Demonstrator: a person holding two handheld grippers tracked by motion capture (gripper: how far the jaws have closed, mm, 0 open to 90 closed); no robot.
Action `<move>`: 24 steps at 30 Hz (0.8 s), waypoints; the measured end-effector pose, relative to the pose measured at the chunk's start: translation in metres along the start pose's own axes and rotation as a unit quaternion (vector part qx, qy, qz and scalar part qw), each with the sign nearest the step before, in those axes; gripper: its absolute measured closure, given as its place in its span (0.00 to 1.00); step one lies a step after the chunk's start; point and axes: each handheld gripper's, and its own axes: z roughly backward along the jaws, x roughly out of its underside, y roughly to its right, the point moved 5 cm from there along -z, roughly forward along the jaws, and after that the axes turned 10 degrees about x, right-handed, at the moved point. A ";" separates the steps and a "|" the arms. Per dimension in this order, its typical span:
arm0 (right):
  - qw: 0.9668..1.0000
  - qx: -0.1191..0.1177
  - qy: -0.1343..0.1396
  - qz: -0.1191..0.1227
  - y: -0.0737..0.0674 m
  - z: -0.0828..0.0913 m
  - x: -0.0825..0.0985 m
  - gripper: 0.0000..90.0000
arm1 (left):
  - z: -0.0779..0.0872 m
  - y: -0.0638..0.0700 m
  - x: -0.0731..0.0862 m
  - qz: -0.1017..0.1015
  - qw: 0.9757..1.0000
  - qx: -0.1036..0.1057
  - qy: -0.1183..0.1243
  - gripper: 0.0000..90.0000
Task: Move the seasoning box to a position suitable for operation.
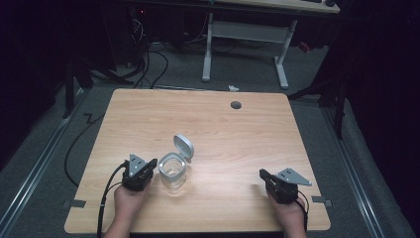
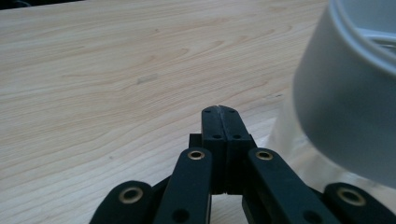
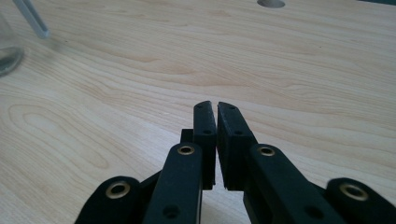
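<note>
Upright clear jar (image 1: 172,171), hinged lid (image 1: 183,147) seemingly open

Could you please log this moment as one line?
left gripper: shut, empty, beside jar | right gripper: nearly shut, empty | jar lid: open

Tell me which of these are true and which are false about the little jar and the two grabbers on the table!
1. The jar has its lid flipped open. True.
2. The left gripper is holding the jar between its jaws. False: its jaws are pressed together with nothing between them, and the jar stands just beside it.
3. The right gripper is far from the jar, with nothing in it. True.
4. The jar lies tipped over on its side. False: it stands upright on the table.
5. The table has a small round hole near its far edge. True.
</note>
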 end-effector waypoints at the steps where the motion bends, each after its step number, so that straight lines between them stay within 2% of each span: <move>1: 1.000 -0.002 0.002 0.001 -0.001 0.000 0.000 0.96 | 0.002 0.004 0.002 -0.001 1.000 0.007 -0.006 1.00; 4: 1.000 -0.005 0.002 0.004 -0.005 0.000 0.001 0.95 | 0.005 0.007 0.003 0.007 1.000 0.014 -0.005 1.00; 9: 1.000 -0.007 0.001 0.008 -0.008 -0.001 0.001 0.95 | 0.011 0.013 0.009 0.001 1.000 0.018 -0.011 1.00; 11: 1.000 -0.007 0.002 0.015 -0.010 -0.001 0.001 0.95 | 0.016 0.017 0.010 0.006 1.000 0.025 -0.012 1.00; 16: 1.000 -0.006 0.003 0.011 -0.011 -0.003 0.000 0.93 | 0.022 0.026 0.012 0.003 0.999 0.033 -0.015 1.00; 17: 1.000 -0.006 0.001 0.011 -0.011 -0.004 0.000 0.93 | 0.025 0.031 0.012 -0.004 0.999 0.037 -0.012 1.00; 24: 1.000 -0.005 -0.003 0.006 -0.011 -0.006 0.001 0.92 | 0.024 0.043 0.017 -0.003 0.999 0.051 -0.016 1.00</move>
